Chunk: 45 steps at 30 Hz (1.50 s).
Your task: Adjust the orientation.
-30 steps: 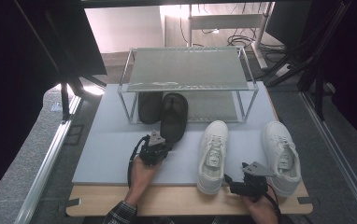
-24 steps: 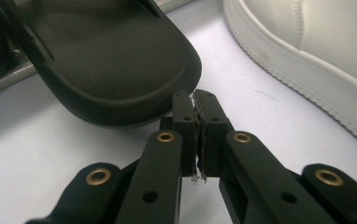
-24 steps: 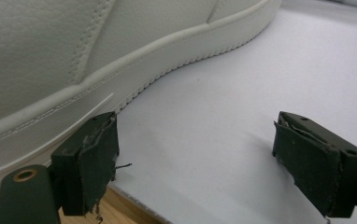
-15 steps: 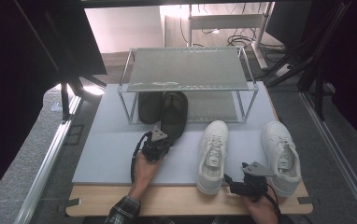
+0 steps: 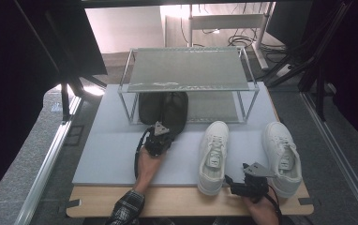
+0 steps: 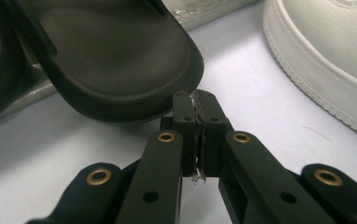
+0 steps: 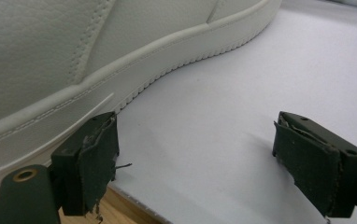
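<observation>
Left gripper (image 6: 197,105) pinched empty at the black slipper (image 6: 116,60) — probably nudging it; right gripper (image 7: 209,154) wide — may shove the white sneaker (image 7: 74,60).

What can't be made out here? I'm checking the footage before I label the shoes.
- Black slippers: high view, their far ends hidden under the rack shelf.
- Left gripper view: whether the shut tips touch the slipper heel is unclear.
- White sneaker: right gripper view, cut off by the edges.
</observation>
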### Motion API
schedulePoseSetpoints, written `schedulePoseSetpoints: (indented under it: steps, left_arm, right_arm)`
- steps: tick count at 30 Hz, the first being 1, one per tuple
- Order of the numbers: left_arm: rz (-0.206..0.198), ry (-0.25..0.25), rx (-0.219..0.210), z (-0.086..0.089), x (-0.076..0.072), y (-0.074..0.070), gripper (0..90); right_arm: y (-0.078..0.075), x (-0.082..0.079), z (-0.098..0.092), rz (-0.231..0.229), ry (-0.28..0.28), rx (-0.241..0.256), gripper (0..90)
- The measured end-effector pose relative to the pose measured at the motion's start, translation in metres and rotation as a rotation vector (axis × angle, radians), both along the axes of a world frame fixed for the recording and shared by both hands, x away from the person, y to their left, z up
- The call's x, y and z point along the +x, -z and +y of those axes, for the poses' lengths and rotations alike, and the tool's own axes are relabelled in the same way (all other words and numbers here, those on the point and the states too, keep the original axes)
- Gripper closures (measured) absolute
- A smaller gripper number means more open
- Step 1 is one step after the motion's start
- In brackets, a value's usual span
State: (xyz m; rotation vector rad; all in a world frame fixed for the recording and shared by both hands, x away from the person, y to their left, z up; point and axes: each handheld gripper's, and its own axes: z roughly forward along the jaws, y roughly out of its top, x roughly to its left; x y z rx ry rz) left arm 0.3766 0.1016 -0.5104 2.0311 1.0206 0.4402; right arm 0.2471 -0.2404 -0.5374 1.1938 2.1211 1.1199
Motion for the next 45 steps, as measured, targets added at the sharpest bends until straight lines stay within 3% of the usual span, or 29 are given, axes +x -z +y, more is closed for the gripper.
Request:
schedulePoseSetpoints:
  steps: [13, 31, 45]
  left_arm:
    - [0.012, -0.026, -0.019, -0.003, 0.019, 0.002, 88.8]
    - [0.014, -0.067, 0.019, -0.009, 0.042, 0.002, 88.9]
    - [0.014, -0.088, -0.013, -0.006, 0.047, 0.006, 89.2]
  right_arm:
    - [0.000, 0.000, 0.000, 0.000, 0.000, 0.000, 14.8]
    - [0.000, 0.000, 0.000, 0.000, 0.000, 0.000, 14.8]
    - [0.000, 0.000, 0.000, 0.001, 0.000, 0.001, 14.8]
